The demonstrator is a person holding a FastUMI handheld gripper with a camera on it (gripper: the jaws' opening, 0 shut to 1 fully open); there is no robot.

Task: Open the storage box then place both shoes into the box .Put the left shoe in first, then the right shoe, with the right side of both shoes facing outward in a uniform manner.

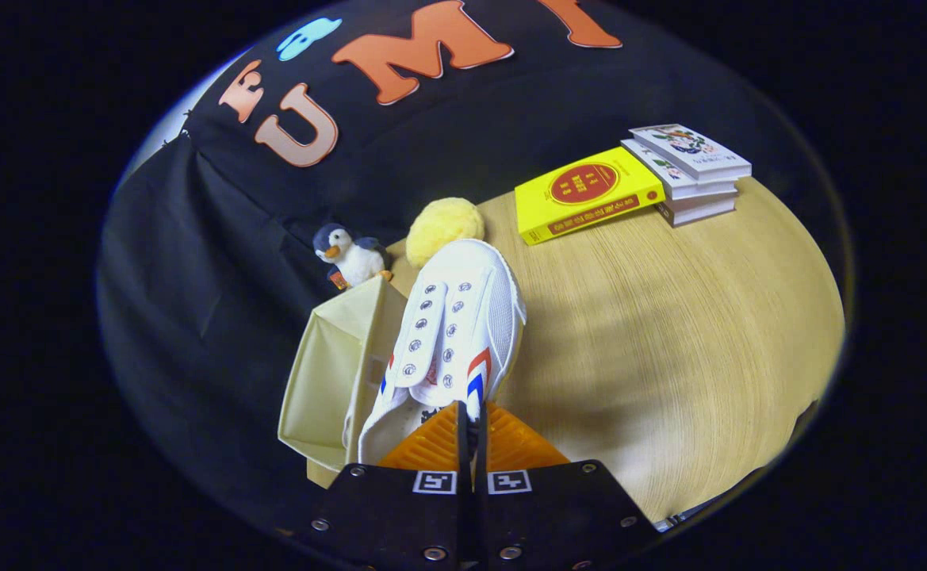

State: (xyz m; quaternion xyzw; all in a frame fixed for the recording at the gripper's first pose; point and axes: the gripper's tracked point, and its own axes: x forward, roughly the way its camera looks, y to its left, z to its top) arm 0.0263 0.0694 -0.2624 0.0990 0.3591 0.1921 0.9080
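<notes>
A white canvas shoe (451,325) with red and blue side stripes hangs from my gripper (471,416), toe pointing away from me. Both fingers are pressed together on the edge of the shoe's opening at the heel end. Just left of the shoe and below it stands the cream fabric storage box (328,381), its top open and its inside showing. The shoe is lifted off the wooden table (669,333), partly over the box's right wall. I cannot tell whether anything lies inside the box.
A small penguin plush (350,255) and a yellow fluffy ball (445,228) sit beyond the box and shoe by the booth wall. A yellow book (586,193) and a stack of books (689,170) lie at the far right of the table.
</notes>
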